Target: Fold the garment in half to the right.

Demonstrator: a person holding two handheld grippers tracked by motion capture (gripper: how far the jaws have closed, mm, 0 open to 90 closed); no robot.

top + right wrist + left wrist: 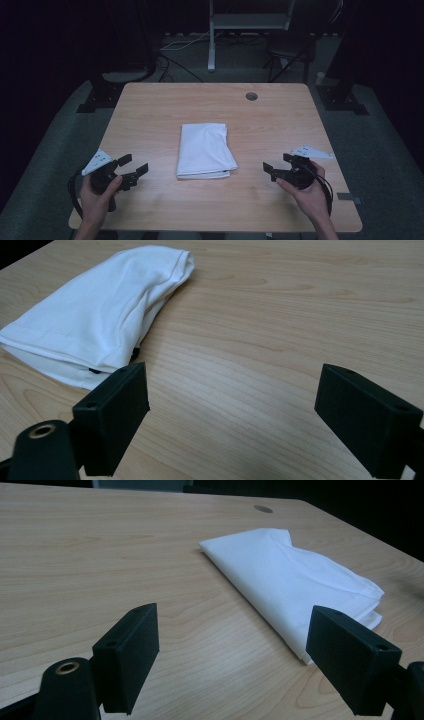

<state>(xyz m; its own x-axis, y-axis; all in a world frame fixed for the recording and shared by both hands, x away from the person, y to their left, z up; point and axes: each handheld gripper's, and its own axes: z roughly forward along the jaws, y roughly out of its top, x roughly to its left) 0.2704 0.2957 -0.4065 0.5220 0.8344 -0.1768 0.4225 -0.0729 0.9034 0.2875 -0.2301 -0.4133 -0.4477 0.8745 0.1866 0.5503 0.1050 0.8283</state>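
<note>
We see our left gripper (232, 655) with jaws spread wide, nothing between them | folded white cloth (295, 580) lies flat on the wooden table (100, 555), ahead toward the right jaw | round grommet hole (263, 509) at the far edge

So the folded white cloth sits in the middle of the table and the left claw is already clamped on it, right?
Not quite. The folded white cloth does lie mid-table, but the left claw is open and apart from it, as the high view shows.

White folded cloth (206, 151); light wood-grain table (150, 110); black tongs (134, 166).
</note>
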